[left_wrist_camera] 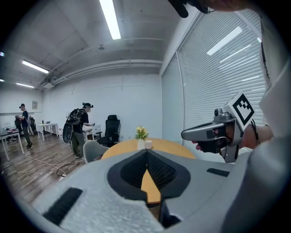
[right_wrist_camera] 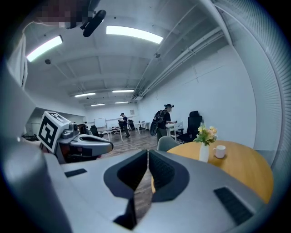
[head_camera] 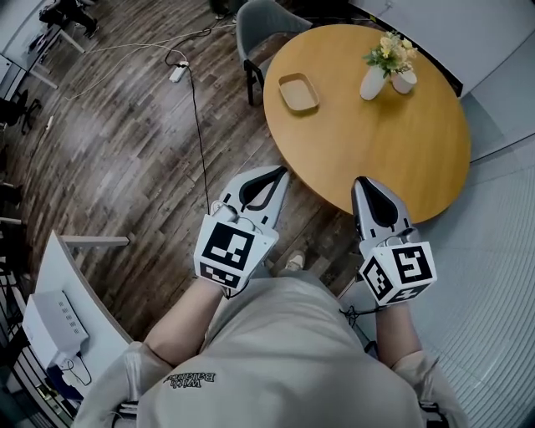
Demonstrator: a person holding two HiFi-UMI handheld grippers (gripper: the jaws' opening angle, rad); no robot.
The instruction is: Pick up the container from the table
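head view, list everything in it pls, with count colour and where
table: 1, light wood, round, upper right
container: 1, tan, shallow, on the table's left part, near the chair
vase: 1, white, holding yellow flowers, on the table's far side
cup: 1, white, right beside the vase
chair: 1, grey, at the table's far left edge
power strip: 1, white, with a dark cable, on the wood floor, upper left
box device: 1, white, on a grey desk, lower left
left claw: 1, grey with black pads, shut and empty, over the floor short of the table
right claw: 1, same colours, shut and empty, at the table's near edge
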